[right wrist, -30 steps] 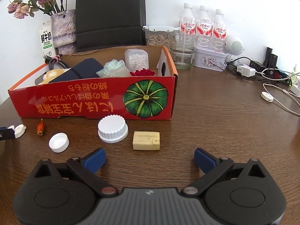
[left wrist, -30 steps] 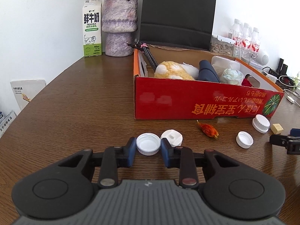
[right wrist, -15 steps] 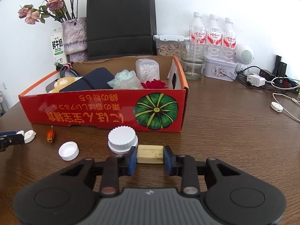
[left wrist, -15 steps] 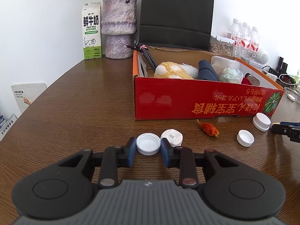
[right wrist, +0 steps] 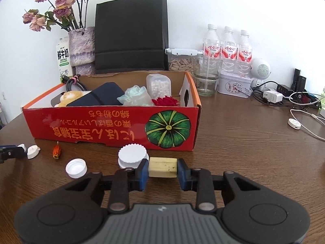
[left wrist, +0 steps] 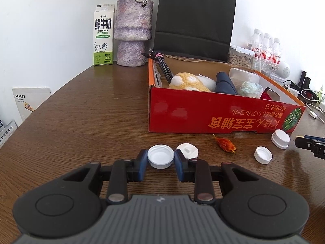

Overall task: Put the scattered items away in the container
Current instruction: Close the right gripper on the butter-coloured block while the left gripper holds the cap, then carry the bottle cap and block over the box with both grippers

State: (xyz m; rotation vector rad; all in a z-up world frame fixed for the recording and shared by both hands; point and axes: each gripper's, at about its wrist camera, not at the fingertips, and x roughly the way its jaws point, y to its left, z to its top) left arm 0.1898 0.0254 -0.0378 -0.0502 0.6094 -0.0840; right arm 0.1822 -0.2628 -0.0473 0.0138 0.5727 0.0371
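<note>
My left gripper (left wrist: 160, 159) is shut on a white bottle cap (left wrist: 160, 158), lifted above the wooden table in front of the red cardboard box (left wrist: 203, 111). My right gripper (right wrist: 162, 167) is shut on a pale yellow block (right wrist: 162, 166), held off the table near the box's front right corner (right wrist: 113, 126). Loose on the table lie a white knobbed lid (left wrist: 187, 150), a dried orange flower (left wrist: 225, 143), a small white cap (left wrist: 263, 155) and a ribbed white lid (left wrist: 281, 138). The box holds a plush toy, a dark case, a pouch and a red flower.
A milk carton (left wrist: 103, 37), a stone vase (left wrist: 133, 32) and a black paper bag (left wrist: 195, 20) stand behind the box. Water bottles (right wrist: 226, 48), a glass jar (right wrist: 207, 77), a tin and charger cables (right wrist: 300, 105) fill the back right.
The right gripper closed on the yellow block and lifted it. The left gripper rose with the white cap still held; both views sit higher than before.
</note>
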